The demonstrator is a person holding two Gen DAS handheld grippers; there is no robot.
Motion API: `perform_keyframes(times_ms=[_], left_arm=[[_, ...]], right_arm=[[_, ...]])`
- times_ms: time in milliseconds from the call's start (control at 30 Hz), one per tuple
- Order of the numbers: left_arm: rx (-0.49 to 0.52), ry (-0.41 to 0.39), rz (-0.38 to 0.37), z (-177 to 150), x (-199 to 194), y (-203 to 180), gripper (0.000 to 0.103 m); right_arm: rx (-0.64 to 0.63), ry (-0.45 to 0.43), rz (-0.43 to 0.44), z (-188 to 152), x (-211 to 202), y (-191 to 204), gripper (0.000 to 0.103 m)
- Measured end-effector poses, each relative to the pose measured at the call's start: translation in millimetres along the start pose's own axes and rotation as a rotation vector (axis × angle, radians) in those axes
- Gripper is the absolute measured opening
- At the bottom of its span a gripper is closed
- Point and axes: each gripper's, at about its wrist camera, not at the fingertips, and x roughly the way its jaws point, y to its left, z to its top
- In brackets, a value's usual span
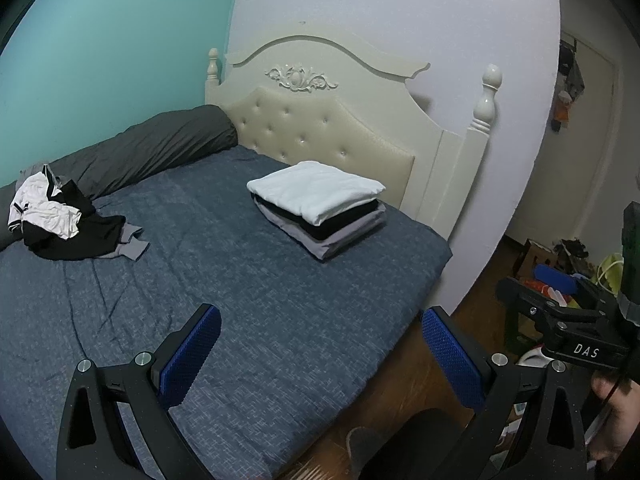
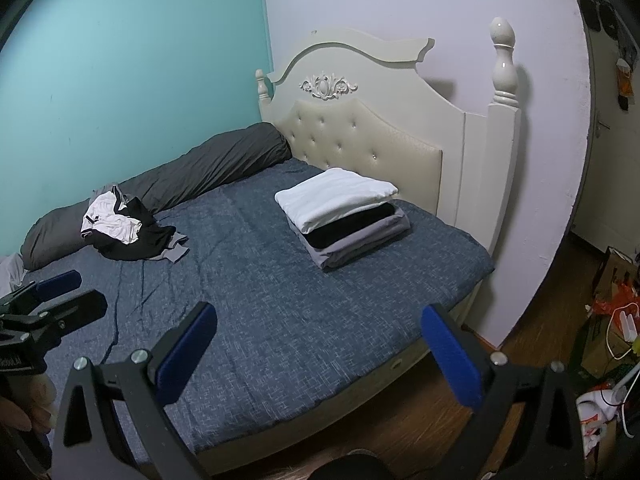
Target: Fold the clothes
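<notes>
A neat stack of folded clothes (image 1: 318, 206) (image 2: 340, 216), white on top of black and grey, lies on the blue bedspread near the headboard. A loose heap of unfolded clothes (image 1: 60, 220) (image 2: 122, 228), white, black and grey, lies at the bed's far left by the dark rolled duvet. My left gripper (image 1: 322, 330) hangs open over the bed's near edge, holding nothing. My right gripper (image 2: 320, 330) is also open and empty, above the bed's near right corner. Each gripper shows at the edge of the other's view.
The bed (image 1: 240, 300) (image 2: 280, 300) has a cream headboard (image 1: 320, 120) (image 2: 360, 120) and a dark rolled duvet (image 1: 152, 148) (image 2: 180, 168) along the teal wall. Wooden floor with boxes and clutter (image 2: 612, 320) (image 1: 560, 276) lies to the right.
</notes>
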Motion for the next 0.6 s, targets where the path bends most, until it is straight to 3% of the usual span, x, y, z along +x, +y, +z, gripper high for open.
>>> perform_keyframes(times_ms=[600], left_arm=[[0.009,-0.003,0.011,-1.0,3.1,-2.0,0.103]], right_arm=[[0.006,0.007,-0.001,-0.1,3.9,-0.8,0.103]])
